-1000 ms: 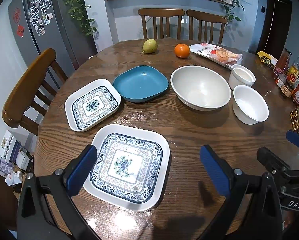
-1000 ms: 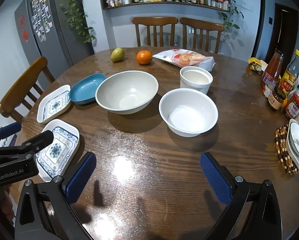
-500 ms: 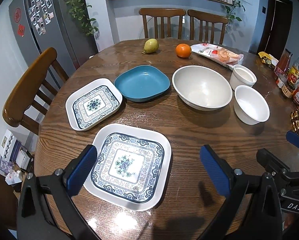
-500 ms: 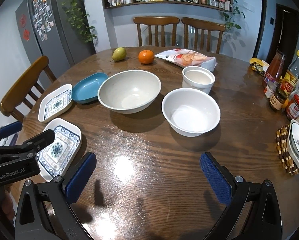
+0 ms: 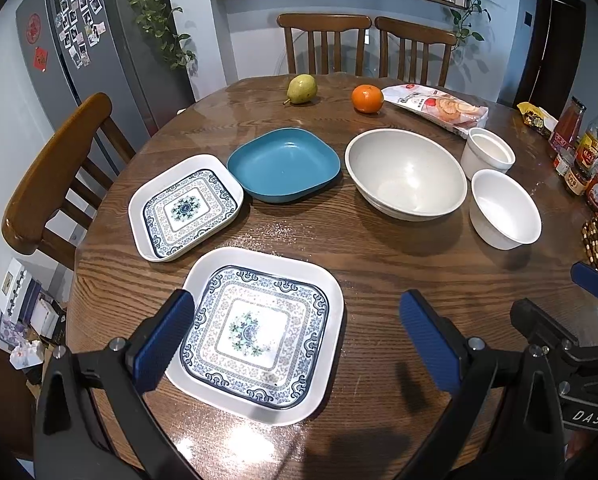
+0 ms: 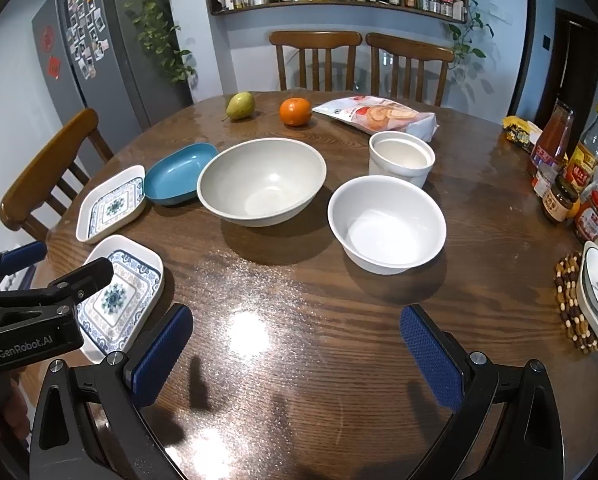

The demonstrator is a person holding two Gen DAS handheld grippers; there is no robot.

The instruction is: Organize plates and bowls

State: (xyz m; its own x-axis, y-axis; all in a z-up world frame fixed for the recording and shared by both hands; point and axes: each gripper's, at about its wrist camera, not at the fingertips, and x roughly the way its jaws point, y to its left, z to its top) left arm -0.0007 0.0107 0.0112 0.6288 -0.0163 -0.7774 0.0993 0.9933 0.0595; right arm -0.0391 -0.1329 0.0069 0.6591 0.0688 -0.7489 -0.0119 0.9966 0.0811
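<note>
A large patterned square plate (image 5: 259,332) lies on the round wooden table (image 5: 379,264), just ahead of my open left gripper (image 5: 299,340). Behind it sit a smaller patterned plate (image 5: 185,206) and a blue square dish (image 5: 285,164). To their right stand a wide grey bowl (image 5: 407,174), a white bowl (image 5: 505,210) and a white cup-shaped bowl (image 5: 487,152). My right gripper (image 6: 299,352) hovers open over bare wood, short of the white bowl (image 6: 387,224) and the grey bowl (image 6: 263,180). Nothing is between either pair of fingers.
A pear (image 5: 301,88), an orange (image 5: 367,98) and a snack bag (image 5: 439,108) lie at the back. Bottles and jars (image 6: 571,184) crowd the right edge, beside a beaded mat with a small dish (image 6: 595,292). Wooden chairs (image 5: 55,172) ring the table.
Both views have shifted a little, with the dishes slightly lower in frame. Nothing on the table has moved, and both grippers stay open.
</note>
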